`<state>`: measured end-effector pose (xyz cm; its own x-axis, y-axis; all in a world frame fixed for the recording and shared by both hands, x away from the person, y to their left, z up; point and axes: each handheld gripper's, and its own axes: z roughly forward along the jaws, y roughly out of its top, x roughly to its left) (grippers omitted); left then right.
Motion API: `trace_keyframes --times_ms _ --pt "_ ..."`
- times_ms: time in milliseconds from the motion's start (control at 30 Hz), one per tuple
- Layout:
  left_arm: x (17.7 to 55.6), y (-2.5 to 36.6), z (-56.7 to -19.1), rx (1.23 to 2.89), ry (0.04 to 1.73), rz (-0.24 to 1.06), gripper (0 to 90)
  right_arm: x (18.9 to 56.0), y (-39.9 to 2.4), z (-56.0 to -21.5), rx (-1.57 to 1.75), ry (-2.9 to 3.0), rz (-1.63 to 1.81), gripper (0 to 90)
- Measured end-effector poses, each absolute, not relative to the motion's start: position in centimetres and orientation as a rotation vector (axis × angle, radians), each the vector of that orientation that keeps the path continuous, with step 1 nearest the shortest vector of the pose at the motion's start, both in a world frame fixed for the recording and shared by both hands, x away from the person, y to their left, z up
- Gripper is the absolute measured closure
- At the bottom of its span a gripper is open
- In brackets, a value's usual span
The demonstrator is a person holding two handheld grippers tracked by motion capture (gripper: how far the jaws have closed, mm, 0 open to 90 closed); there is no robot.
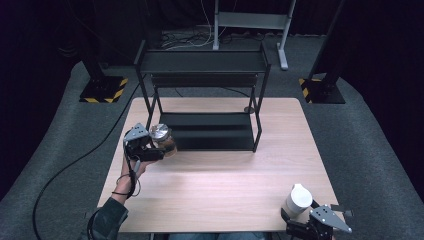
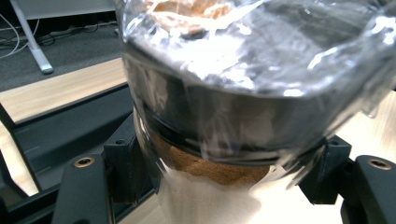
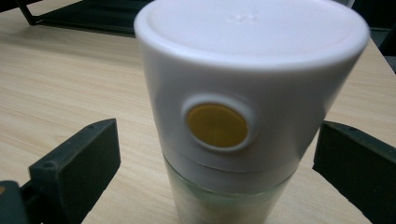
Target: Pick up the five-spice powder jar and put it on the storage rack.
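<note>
Left tongs (image 1: 156,148) are clamping a foil-capped jar (image 1: 164,139) of brown powder, holding it above the bench (image 1: 220,190) beside the black rack (image 1: 205,131). Right tongs (image 1: 300,220) are standing wide around a white-lidded bottle (image 1: 299,200), not touching it.

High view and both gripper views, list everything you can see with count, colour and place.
jar: one, clear with brown contents and a silver lid, clamped in the left tool by the shelf's left front leg
white bottle: one, white cap with a yellow dot, near right corner of the table
shelf: one, black, two tiers, far half of the table
table: one, light wood
left tool: one, black, shut on the jar
right tool: one, black, jaws open either side of the white bottle
</note>
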<state>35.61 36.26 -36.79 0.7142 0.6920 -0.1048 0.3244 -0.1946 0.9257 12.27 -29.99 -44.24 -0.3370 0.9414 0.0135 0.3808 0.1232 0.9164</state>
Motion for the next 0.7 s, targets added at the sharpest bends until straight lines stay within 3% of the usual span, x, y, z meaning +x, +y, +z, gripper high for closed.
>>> trace_keyframes --times_ms 700 --pt "37.8 36.1 -34.0 1.827 0.768 0.437 30.1 12.2 -30.1 -44.2 1.285 1.799 1.186 0.0"
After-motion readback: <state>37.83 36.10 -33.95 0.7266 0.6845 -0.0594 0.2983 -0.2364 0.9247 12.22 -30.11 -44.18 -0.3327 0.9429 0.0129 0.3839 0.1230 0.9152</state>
